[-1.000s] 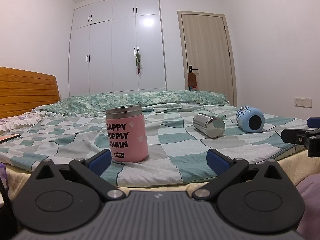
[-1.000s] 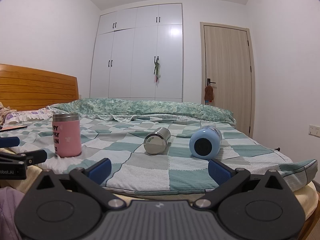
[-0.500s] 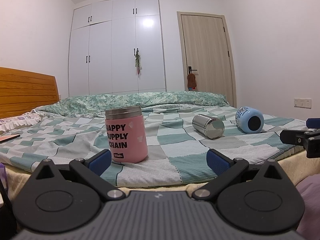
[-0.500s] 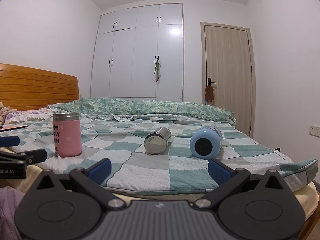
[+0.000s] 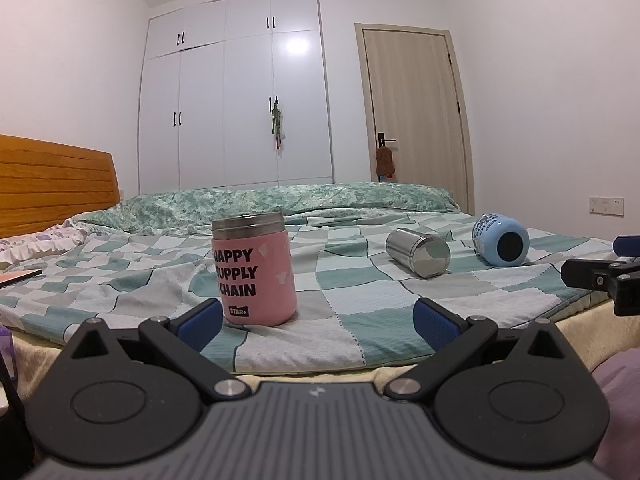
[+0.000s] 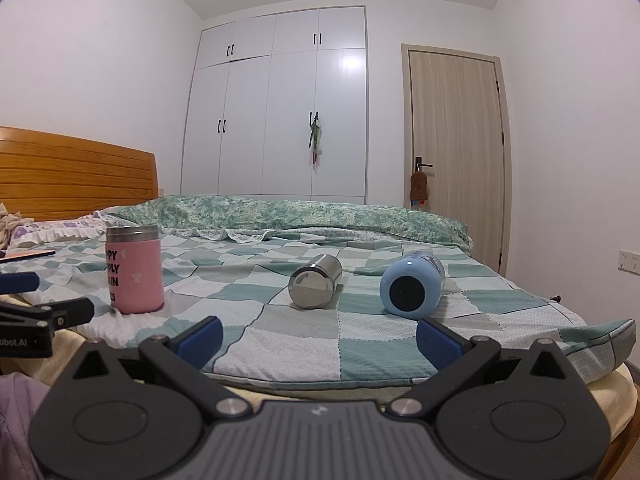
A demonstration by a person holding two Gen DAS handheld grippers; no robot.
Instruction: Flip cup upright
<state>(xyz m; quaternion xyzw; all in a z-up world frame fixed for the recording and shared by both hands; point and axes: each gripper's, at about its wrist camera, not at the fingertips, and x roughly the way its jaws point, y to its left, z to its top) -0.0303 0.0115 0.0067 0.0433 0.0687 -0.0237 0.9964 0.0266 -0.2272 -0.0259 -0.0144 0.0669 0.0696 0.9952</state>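
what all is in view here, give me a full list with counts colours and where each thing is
pink cup: 1, pink with steel rim and black lettering, upright on the near left of the bed
steel cup: 1, silver, on its side mid-bed, base toward the cameras
blue cup: 1, light blue with dark round base, on its side right of the steel cup
bedspread: 1, green, grey and white checks, covering the bed
quilt: 1, green patterned, bunched along the far edge
headboard: 1, orange wood, left
wardrobe: 1, white, back wall
door: 1, pale wood, right of the wardrobe
left gripper: 1, black with blue pads, open, at the near bed edge
right gripper: 1, black with blue pads, open, at the near bed edge
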